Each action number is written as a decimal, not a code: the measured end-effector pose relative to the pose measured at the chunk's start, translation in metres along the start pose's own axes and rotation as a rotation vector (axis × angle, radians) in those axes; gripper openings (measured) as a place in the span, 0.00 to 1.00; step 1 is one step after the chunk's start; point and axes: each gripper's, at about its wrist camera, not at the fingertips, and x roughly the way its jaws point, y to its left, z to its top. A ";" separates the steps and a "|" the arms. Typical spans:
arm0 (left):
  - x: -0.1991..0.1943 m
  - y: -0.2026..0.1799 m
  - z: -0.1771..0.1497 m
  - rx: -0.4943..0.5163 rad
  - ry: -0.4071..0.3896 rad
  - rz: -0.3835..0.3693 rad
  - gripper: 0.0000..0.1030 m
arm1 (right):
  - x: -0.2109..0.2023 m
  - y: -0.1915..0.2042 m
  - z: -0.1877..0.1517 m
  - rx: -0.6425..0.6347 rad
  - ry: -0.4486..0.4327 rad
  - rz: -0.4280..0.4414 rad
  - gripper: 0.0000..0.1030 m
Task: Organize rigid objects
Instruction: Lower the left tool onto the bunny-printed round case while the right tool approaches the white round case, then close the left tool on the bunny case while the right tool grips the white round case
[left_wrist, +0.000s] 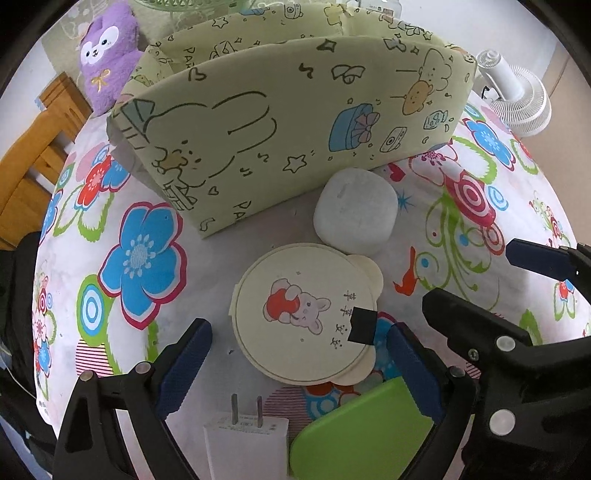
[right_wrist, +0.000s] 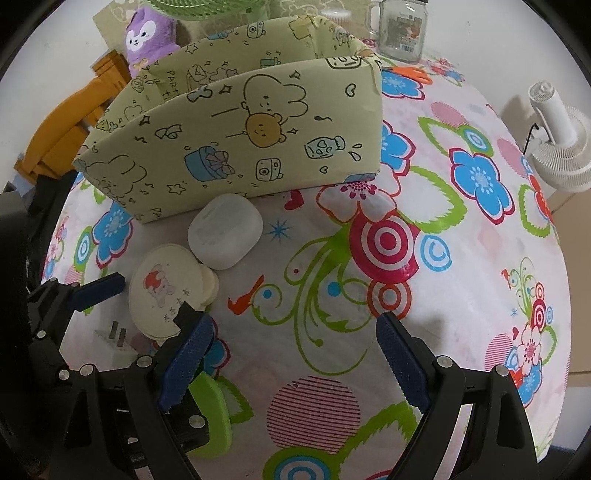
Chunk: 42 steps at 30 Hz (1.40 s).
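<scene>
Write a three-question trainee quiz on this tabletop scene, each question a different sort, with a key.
1. True or false: the left gripper is shut on the round cream case.
2. Multiple choice: what lies directly between the round cream case and the patterned box? A) the white charger plug B) the white earbud case C) the green case
3. Fill in: the white charger plug lies beside the ___ case, near the left gripper.

Key: 1. False; both the left gripper and the right gripper are open and hold nothing. 2. B, the white earbud case. 3. Green; the green case.

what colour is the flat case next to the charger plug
Bright lime green case, clearest in the left wrist view.
</scene>
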 end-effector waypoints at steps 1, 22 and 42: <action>0.000 -0.001 0.001 0.002 -0.002 -0.003 0.93 | 0.000 0.000 0.000 0.001 0.001 0.000 0.90; -0.015 0.023 -0.004 -0.061 -0.037 -0.026 0.74 | 0.000 0.020 0.014 -0.057 0.003 0.000 0.90; -0.010 0.058 -0.006 -0.154 -0.035 0.026 0.74 | 0.034 0.059 0.042 -0.154 0.016 0.005 0.88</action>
